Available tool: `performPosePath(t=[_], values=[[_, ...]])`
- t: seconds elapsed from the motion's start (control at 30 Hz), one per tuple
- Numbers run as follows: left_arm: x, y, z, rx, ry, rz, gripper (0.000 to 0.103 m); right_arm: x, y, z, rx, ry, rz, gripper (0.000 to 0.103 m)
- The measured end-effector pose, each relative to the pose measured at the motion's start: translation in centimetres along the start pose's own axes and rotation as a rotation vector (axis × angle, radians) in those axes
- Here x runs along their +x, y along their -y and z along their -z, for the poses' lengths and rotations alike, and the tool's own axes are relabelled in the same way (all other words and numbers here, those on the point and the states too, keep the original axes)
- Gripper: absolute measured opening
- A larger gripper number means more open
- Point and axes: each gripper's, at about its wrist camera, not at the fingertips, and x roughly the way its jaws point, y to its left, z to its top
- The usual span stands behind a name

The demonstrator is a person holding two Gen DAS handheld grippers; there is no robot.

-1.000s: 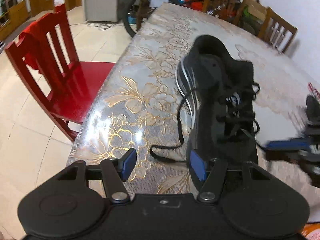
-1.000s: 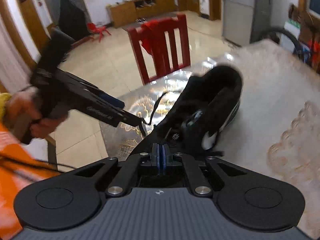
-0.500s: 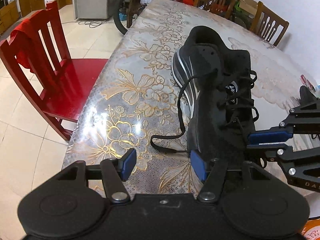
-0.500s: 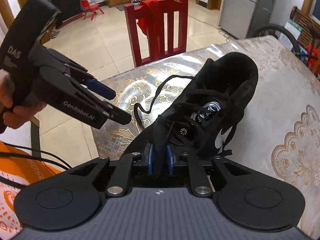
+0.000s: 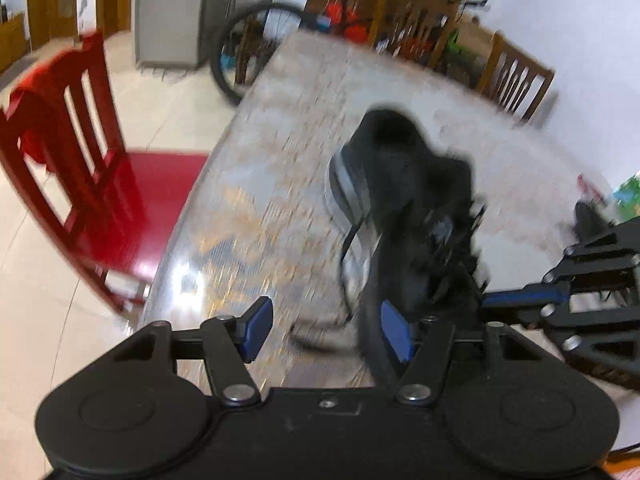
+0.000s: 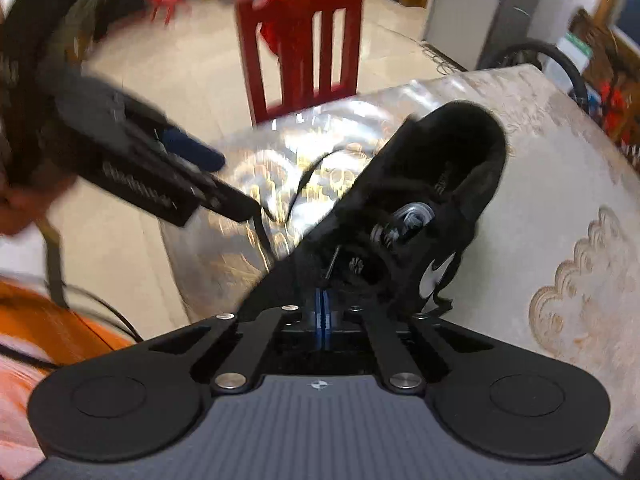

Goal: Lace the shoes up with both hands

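Note:
A black sneaker (image 5: 400, 200) lies on the patterned table (image 5: 280, 160), heel away from me. In the left wrist view my left gripper (image 5: 326, 332) is open, and the loose shoelace (image 5: 344, 264) trails on the table between its blue pads. My right gripper (image 5: 492, 302) reaches in from the right at the shoe's front eyelets. In the right wrist view the right gripper (image 6: 322, 308) has its pads pressed together, with a thin lace strand (image 6: 332, 264) running from them up to the sneaker (image 6: 440, 184). The left gripper (image 6: 224, 180) hovers open beside the loose lace (image 6: 304, 176). Both views are motion-blurred.
A red chair (image 5: 100, 200) stands at the table's left edge, also the red chair (image 6: 300, 52) beyond the table's corner. A bicycle wheel (image 5: 240, 40) and a wooden chair (image 5: 516, 76) are at the far end. A person's hand (image 6: 20, 200) holds the left gripper.
The right gripper's pads, slightly apart half a second ago, are now pressed together on a lace strand. The left gripper stays open and is moving, blurring its view.

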Motion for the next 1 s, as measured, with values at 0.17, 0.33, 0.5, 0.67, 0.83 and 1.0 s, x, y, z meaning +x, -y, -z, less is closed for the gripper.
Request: performPosePath(t=[0.17,0.33,0.5,0.67,0.83,1.0], values=[[-0.2,1.7,-1.8,-0.009,0.086,0.034,0.057,-3.8,2.4,-2.4,-0.131,0.191,0.066,0.002],[1.9,4.2,-2.4,-0.048,0.127,-0.053,0.044,-2.1,4.6,-3.5,-0.484,0.219,0.037,0.002],[3.0,4.3,-2.5,-0.183,0.133,-0.135,0.033,0.4,6.5,-4.1,-0.783,0.189,-0.064,0.002],[1.9,4.5,-2.2,-0.298,0.17,-0.199,0.022,1.8,7.2,-4.6,-1.012,0.136,-0.161,0.002],[1.1,2.8,-2.2,-0.446,0.173,-0.18,0.026,2.0,7.1,-4.6,-1.162,0.139,-0.23,0.002],[0.5,3.3,-2.2,-0.452,0.169,-0.219,0.031,1.8,7.0,-5.0,-1.188,0.161,-0.273,0.002]])
